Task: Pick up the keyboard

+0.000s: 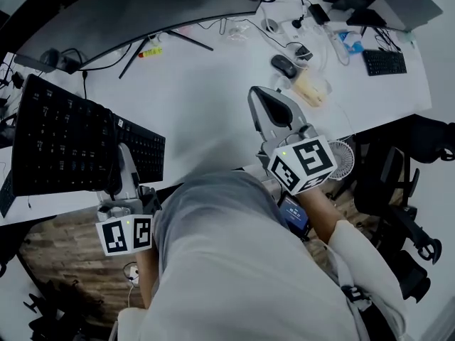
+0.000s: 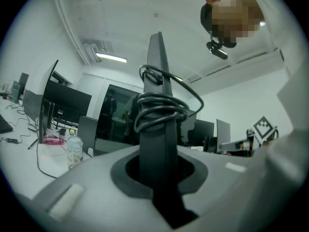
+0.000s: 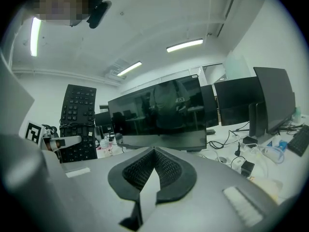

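Observation:
A black keyboard (image 1: 64, 137) is off the white desk (image 1: 206, 98) at the left, tilted up, with my left gripper (image 1: 122, 172) shut on its near edge. In the left gripper view the keyboard (image 2: 159, 76) stands edge-on between the jaws, and its cable (image 2: 166, 105) is wound around it. My right gripper (image 1: 269, 109) hangs over the middle of the desk, shut with nothing in it. The right gripper view shows its closed pads (image 3: 159, 170) and, at the left, the upright keyboard (image 3: 77, 122) held by the left gripper (image 3: 60, 141).
A wide curved monitor (image 1: 142, 13) stands along the back of the desk. A mouse (image 1: 283, 65), cables, a second keyboard (image 1: 384, 61) and small items lie at the right. A small fan (image 1: 343, 158) and office chairs (image 1: 405, 212) stand off the desk's right end.

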### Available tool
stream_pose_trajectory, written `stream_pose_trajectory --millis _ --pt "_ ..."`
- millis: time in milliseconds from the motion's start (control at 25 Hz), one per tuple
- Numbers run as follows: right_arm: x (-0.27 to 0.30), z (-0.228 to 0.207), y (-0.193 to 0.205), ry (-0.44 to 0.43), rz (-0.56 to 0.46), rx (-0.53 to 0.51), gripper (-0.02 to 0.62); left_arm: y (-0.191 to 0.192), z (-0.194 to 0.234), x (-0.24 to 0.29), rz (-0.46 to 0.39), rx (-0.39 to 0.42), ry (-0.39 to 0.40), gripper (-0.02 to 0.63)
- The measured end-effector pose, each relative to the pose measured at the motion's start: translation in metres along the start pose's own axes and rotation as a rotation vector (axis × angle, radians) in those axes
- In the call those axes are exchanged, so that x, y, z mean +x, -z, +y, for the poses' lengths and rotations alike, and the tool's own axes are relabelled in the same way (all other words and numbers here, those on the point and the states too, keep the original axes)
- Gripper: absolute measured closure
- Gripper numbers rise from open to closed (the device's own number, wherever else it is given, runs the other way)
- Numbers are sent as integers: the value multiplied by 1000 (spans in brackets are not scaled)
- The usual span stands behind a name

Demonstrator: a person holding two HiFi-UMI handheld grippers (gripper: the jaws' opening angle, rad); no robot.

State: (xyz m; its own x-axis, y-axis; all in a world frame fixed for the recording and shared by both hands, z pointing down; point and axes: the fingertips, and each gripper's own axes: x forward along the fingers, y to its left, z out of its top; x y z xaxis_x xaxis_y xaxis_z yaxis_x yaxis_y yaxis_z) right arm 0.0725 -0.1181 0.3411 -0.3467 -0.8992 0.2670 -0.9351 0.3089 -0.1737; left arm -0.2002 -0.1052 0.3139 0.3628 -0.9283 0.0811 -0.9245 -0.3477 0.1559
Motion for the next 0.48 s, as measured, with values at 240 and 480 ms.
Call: stream_pose_trajectory --millis 240,480 --pt "2 -5 2 17 -6 -10 598 2 5 2 4 2 -10 606" --pt "0 -4 9 15 22 0 598 6 1 1 12 -46 9 606"
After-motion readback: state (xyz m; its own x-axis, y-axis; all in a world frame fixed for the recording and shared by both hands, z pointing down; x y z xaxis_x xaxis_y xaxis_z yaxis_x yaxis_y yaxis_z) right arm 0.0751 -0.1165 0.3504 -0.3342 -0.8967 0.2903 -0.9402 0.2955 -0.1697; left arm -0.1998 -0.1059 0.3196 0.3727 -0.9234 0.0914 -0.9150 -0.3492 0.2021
